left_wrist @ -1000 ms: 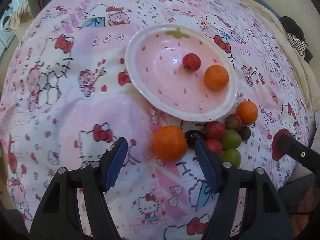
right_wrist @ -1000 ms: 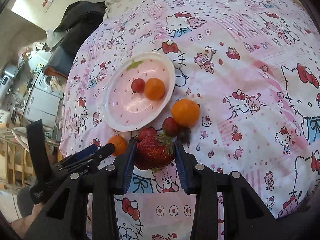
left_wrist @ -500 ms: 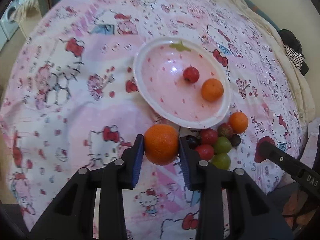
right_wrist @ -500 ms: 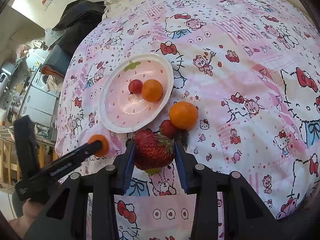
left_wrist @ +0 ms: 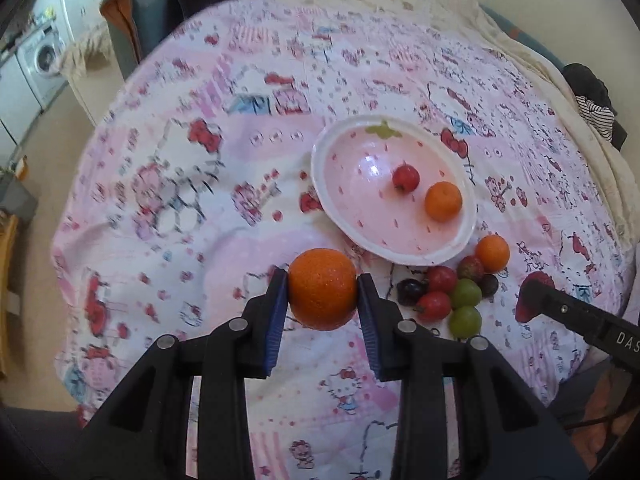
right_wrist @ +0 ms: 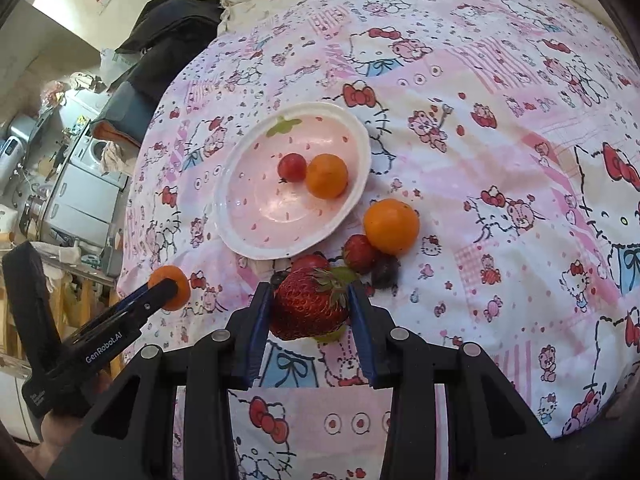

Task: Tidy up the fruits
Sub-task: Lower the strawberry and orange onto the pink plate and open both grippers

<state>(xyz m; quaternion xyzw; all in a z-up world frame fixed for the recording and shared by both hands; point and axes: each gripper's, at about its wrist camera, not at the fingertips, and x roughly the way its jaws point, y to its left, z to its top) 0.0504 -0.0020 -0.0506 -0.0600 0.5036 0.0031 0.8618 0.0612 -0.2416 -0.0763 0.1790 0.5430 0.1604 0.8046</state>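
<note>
Left wrist view: a wide bed covered by a pink-and-white cartoon-cat printed sheet [left_wrist: 200,184] is shown, with a white washing machine [left_wrist: 42,60] seen past its edge at the upper left; a dark heap of clothing [right_wrist: 168,28] is seen beyond the bed in the right wrist view. On the sheet a shallow pink strawberry-patterned plate with a white rim [left_wrist: 320,184] is set; a small orange tangerine [left_wrist: 443,201] and a small red round fruit [left_wrist: 405,177] are already held in it. Just beside the plate's near rim a cluster of red, green and dark small fruits [left_wrist: 452,296] is left unsorted. A large round orange [left_wrist: 322,294] is clamped in the left gripper [left_wrist: 322,300]; a red strawberry with green leaves [right_wrist: 310,307] is clamped in the right gripper [right_wrist: 310,312]. The carrying step is judged to be in hand; next, each fruit is probably to be brought over the plate and released gently.
</note>
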